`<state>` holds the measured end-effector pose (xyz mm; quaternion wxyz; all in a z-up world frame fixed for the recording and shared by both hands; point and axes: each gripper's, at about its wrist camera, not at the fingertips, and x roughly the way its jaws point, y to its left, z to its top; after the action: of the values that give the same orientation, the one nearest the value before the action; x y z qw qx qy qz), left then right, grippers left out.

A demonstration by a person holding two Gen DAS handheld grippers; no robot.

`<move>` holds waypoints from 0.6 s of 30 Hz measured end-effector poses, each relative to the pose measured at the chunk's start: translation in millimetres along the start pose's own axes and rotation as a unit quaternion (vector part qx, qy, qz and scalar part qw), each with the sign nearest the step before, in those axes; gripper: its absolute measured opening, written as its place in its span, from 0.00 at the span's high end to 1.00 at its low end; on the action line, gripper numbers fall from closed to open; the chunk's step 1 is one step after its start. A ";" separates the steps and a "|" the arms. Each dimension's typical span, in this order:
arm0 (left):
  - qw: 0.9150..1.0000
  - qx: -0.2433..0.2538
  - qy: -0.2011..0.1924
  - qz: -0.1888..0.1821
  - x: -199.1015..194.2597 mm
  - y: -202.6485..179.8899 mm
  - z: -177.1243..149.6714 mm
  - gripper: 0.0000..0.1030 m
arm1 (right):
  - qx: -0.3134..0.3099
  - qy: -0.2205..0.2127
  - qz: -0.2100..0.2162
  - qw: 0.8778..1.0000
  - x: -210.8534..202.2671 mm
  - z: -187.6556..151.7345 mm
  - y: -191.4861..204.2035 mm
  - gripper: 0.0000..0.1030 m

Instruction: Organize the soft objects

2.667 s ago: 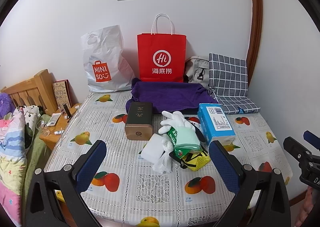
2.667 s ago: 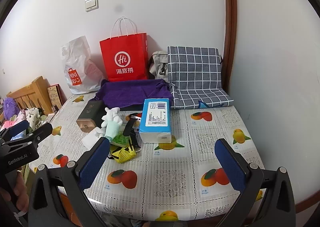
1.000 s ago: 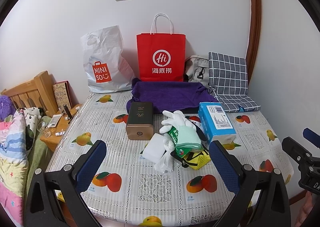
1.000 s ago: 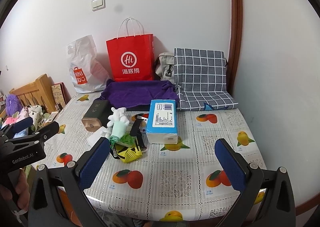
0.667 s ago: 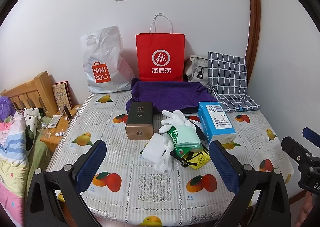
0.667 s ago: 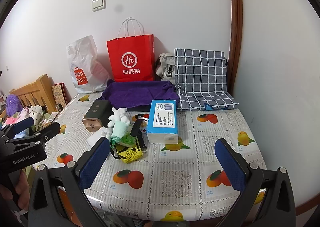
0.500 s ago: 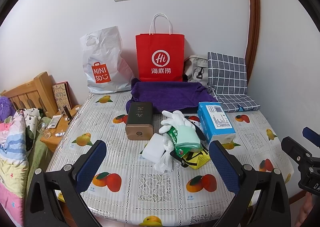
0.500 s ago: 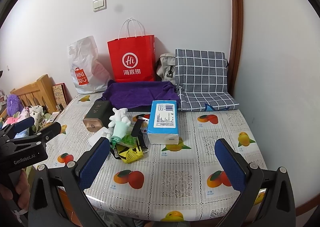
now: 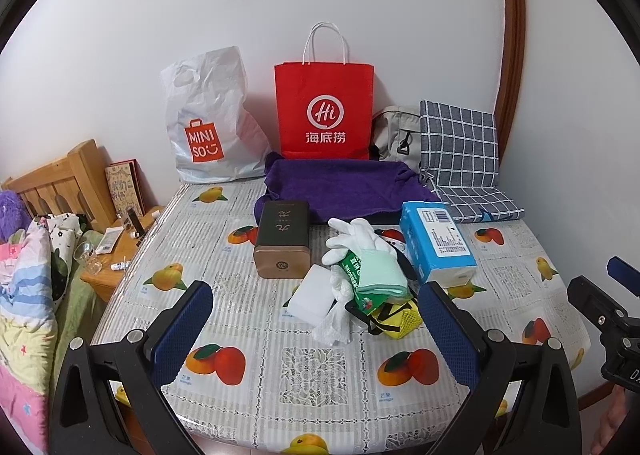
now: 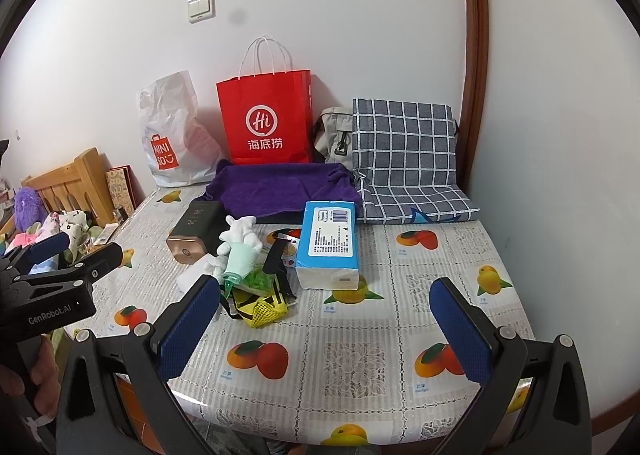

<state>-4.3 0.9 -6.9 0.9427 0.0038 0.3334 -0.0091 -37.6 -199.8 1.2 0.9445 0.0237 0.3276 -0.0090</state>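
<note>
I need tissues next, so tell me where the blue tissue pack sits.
In both wrist views the blue tissue pack lies mid-table, right of the white glove, in front of the purple towel.

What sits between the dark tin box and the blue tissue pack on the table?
The white glove, lying on a green packet, fills most of that gap. The left wrist view shows it best; the right wrist view confirms it.
</note>
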 end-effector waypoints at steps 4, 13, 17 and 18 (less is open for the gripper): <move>1.000 -0.004 0.014 0.000 15.2 5.1 0.9 0.00 | -0.003 0.009 0.002 1.000 12.8 -1.5 0.1 0.00; 0.998 -0.023 0.063 0.007 69.4 24.7 -2.1 0.00 | -0.011 0.044 0.006 0.999 59.9 -7.8 2.8 0.00; 0.996 -0.027 0.087 0.016 93.4 33.7 -8.2 0.00 | -0.018 0.059 0.010 0.998 83.2 -11.3 7.8 0.02; 0.995 -0.027 0.094 0.019 100.4 36.8 -10.1 0.00 | -0.021 0.063 0.014 0.998 89.5 -11.4 10.1 0.04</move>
<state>68.2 36.4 -77.8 0.9069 -0.0149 0.4208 0.0181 25.9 -189.3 -62.7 0.9222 0.0089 0.3864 0.0123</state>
